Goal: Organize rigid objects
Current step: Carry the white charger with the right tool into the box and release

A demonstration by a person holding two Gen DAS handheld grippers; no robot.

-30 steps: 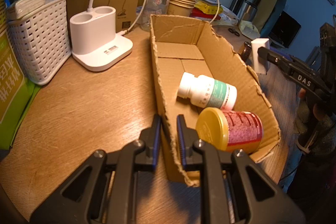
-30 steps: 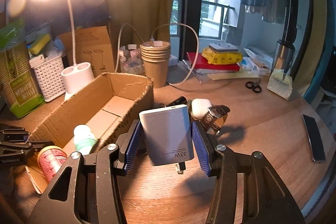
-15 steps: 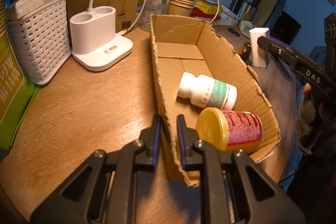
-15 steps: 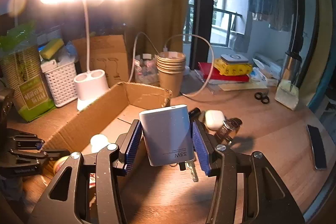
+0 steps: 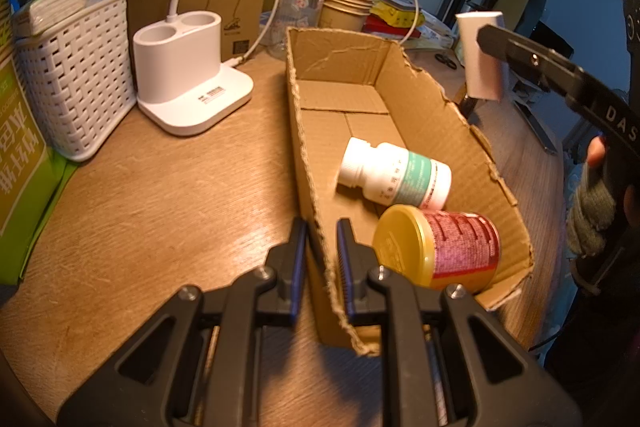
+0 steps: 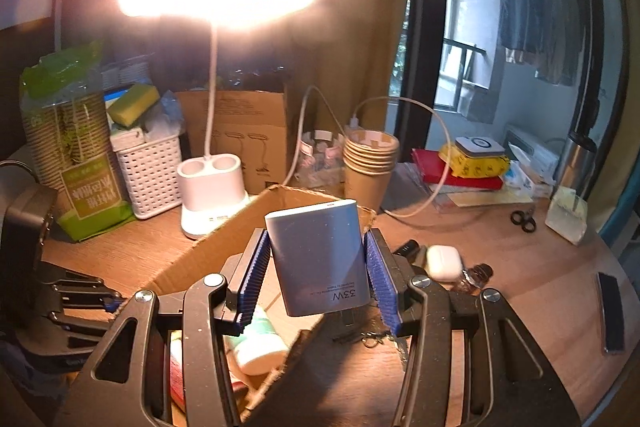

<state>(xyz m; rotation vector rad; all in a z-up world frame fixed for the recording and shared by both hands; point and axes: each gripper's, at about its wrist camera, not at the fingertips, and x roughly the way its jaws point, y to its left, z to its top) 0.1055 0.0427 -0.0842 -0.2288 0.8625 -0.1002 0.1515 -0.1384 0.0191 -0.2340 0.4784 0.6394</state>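
An open cardboard box point(image 5: 344, 95) lies on the wooden desk. Inside it lie a white pill bottle point(image 5: 394, 173) and a jar with a yellow lid and red label point(image 5: 438, 247). My left gripper point(image 5: 321, 259) is shut on the box's near left wall. My right gripper point(image 6: 318, 277) is shut on a white 33W charger point(image 6: 320, 259) and holds it in the air above the box's right wall; the charger also shows in the left wrist view point(image 5: 480, 55). The box point(image 6: 224, 247) and the pill bottle point(image 6: 258, 345) show below it.
A white lamp base point(image 5: 188, 67), a white basket point(image 5: 76, 75) and stacked paper cups point(image 5: 344, 7) stand behind the box. On the desk right of the box lie an earbud case point(image 6: 442, 261), a small brown bottle point(image 6: 472, 275), keys point(image 6: 380, 337), scissors point(image 6: 524, 219) and a dark phone point(image 6: 610, 311).
My right gripper has risen with the charger and moved left, from beside the box to above its right wall. My left gripper has stayed shut on the box wall.
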